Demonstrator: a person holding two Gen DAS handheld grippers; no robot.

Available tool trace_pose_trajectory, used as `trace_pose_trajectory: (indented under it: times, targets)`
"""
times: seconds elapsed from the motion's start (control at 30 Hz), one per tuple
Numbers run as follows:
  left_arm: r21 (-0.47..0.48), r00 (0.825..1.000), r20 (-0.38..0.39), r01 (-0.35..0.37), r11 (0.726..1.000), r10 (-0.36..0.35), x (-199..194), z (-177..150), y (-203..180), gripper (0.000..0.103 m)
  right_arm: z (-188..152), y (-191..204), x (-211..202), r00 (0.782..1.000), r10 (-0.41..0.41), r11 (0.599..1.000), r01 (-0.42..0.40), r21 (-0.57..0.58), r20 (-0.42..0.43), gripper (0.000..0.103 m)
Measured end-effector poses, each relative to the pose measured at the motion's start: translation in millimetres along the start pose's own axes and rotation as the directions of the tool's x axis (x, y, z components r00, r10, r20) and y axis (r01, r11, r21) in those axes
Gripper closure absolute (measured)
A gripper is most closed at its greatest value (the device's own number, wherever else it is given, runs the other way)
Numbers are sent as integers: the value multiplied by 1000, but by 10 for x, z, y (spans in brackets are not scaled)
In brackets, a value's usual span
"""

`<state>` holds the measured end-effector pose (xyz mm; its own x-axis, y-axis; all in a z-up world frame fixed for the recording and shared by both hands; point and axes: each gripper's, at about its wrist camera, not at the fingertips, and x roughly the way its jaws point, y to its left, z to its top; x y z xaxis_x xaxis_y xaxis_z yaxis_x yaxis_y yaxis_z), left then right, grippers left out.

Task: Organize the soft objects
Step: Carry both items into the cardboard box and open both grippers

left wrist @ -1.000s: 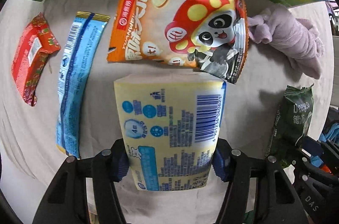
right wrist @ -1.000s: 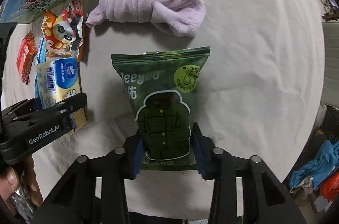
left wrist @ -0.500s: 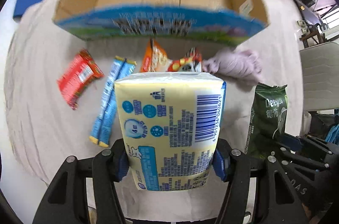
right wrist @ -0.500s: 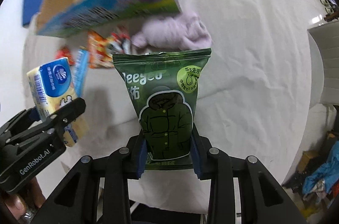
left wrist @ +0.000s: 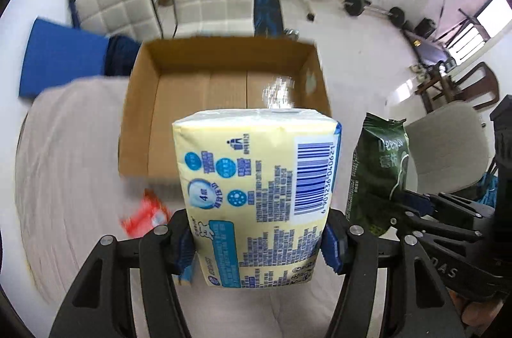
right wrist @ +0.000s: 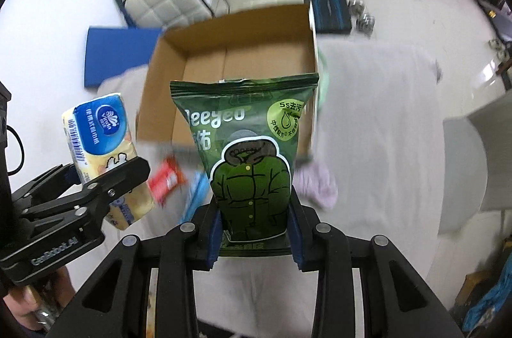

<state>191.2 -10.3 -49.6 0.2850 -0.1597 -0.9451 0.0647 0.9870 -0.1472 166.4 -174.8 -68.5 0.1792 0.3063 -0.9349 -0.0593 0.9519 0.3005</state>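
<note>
Cardboard box point(left wrist: 224, 101) now straight ahead, both packs lifted, left fingers point(left wrist: 184, 238) clamping tissue pack point(left wrist: 256, 184), right fingers point(right wrist: 212, 229) clamping green pouch point(right wrist: 249, 158)

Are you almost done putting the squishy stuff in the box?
Not yet. The brown cardboard box looks empty. The left claw holds a yellow tissue pack; the right claw holds a green wipes pouch. A lilac cloth and red snack packet wait outside.

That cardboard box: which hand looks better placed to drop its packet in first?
Probably the left. Its tool holds the tissue pack squarely before the cardboard box opening. The right tool holds the green pouch nearer the box's right wall.
</note>
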Motion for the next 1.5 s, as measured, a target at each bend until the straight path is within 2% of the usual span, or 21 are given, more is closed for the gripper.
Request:
trace_pose_trajectory:
  times: [0.07, 0.13, 0.23, 0.3, 0.5, 0.63, 0.7, 0.9, 1.03, 1.13, 1.17, 1.23, 1.3, 1.33, 1.5]
  targets:
    - [4, 1000, 1, 15, 1000, -15, 42, 210, 138, 43, 308, 97, 68, 1000, -20, 1000, 20, 6, 22, 66]
    - [-11, 999, -7, 39, 999, -40, 128, 413, 315, 43, 459, 176, 155, 999, -23, 999, 22, 31, 28, 66]
    - [-34, 995, -61, 80, 996, -82, 578, 716, 540, 43, 815, 240, 410, 999, -45, 997, 44, 60, 14, 66]
    - [-47, 989, -103, 100, 994, -105, 875, 869, 606, 43, 1119, 266, 756, 998, -57, 996, 58, 66, -18, 66]
    - [-63, 963, -219, 147, 987, -157, 1545, 1282, 719, 43, 1546, 210, 1590, 993, -75, 993, 83, 81, -95, 66]
    - [-91, 929, -293, 208, 974, -226, 1932, 1464, 773, 43, 1666, 138, 1972, 987, -90, 991, 101, 85, -132, 66]
    - [-80, 919, -321, 215, 973, -229, 2030, 1529, 748, 43, 1712, 103, 2134, 983, -107, 990, 119, 75, -151, 66]
    - [-51, 912, -354, 203, 978, -208, 2254, 1634, 735, 43, 1855, 12, 2439, 973, -155, 985, 166, 55, -171, 66]
    - [-30, 912, -373, 172, 985, -171, 2346, 1612, 748, 43, 1910, -2, 2522, 970, -167, 983, 178, 47, -178, 65]
    - [-4, 906, -395, 163, 987, -151, 2558, 1580, 682, 43, 1963, 21, 2584, 969, -174, 982, 183, 38, -178, 65]
    - [9, 908, -396, 153, 988, -137, 2608, 1570, 669, 42, 1965, 29, 2587, 969, -172, 983, 181, 34, -177, 63]
    - [34, 916, -389, 118, 992, -95, 2620, 1559, 637, 38, 1954, 40, 2592, 969, -174, 983, 181, 28, -177, 51]
    - [22, 924, -369, 117, 993, -101, 2597, 1560, 667, 26, 1938, 73, 2569, 968, -183, 982, 189, 21, -170, 35]
    - [13, 926, -361, 123, 992, -110, 2584, 1561, 678, 23, 1934, 82, 2550, 970, -181, 982, 187, 21, -165, 32]
    - [22, 946, -314, 93, 995, -81, 2440, 1516, 736, 13, 1835, 102, 2368, 968, -191, 980, 199, 28, -165, 28]
